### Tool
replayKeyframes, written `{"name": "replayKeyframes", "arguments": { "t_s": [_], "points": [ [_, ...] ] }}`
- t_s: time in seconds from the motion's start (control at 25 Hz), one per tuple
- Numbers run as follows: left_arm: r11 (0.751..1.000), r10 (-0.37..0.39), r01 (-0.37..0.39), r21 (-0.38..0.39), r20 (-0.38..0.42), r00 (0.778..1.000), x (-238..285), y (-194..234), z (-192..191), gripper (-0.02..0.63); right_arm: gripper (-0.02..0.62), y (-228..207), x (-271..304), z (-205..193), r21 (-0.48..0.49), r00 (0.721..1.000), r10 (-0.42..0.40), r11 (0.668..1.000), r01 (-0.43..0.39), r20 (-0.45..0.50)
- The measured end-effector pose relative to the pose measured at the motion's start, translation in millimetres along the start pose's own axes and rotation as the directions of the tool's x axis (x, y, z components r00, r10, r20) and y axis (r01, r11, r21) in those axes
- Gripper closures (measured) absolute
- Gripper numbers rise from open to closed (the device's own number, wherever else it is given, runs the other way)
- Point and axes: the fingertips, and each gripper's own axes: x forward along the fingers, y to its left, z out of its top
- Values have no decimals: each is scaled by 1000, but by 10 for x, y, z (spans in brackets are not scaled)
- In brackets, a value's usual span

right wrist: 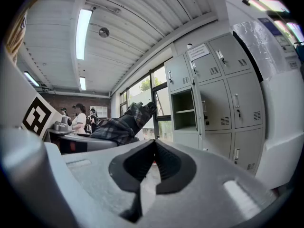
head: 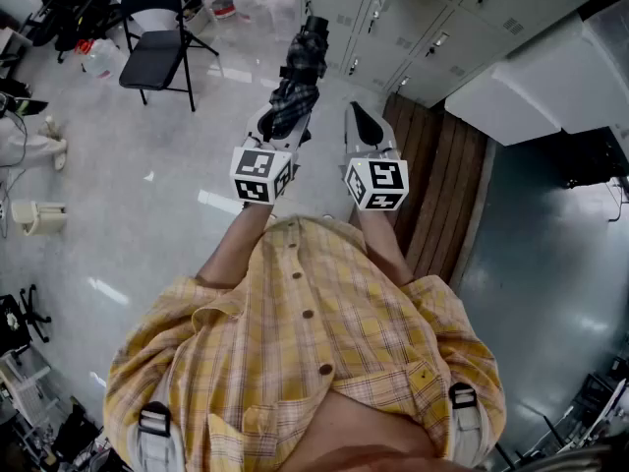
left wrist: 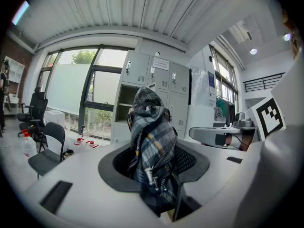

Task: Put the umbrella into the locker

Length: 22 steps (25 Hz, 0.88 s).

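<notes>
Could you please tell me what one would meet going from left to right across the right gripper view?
Marker cube → people → umbrella → open locker → closed lockers.

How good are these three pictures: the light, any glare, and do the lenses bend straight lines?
Head view: even light, pale glare streaks on the floor, the umbrella sharp. Left gripper view: strong fisheye with black corners, windows bright and pale. Right gripper view: the ceiling lamp glares, and the lockers lean and curve.
</notes>
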Motion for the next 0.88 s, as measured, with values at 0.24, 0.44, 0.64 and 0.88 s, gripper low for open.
{"name": "replayKeyframes", "arguments": {
  "t_s": [0.24,0.44,0.64,0.88],
  "points": [
    [1000,16,-16,22,5,1000,-19,-77,44,428,598,-79,-84,27,16,1000,16,1000,-16,8],
    [999,29,-29,27,8,1000,-84,-185,-18,428,598,-99,-226,-16,-17,999,50,999,-50,0],
    [999,40,-40,16,14,999,-126,-352,-57,428,598,-140,-383,18,-23,994,111,994,-111,9],
    [999,39,-39,-11,12,999,-111,-601,-93,428,598,-384,-522,-7,-13,993,113,994,-112,18]
  ]
}}
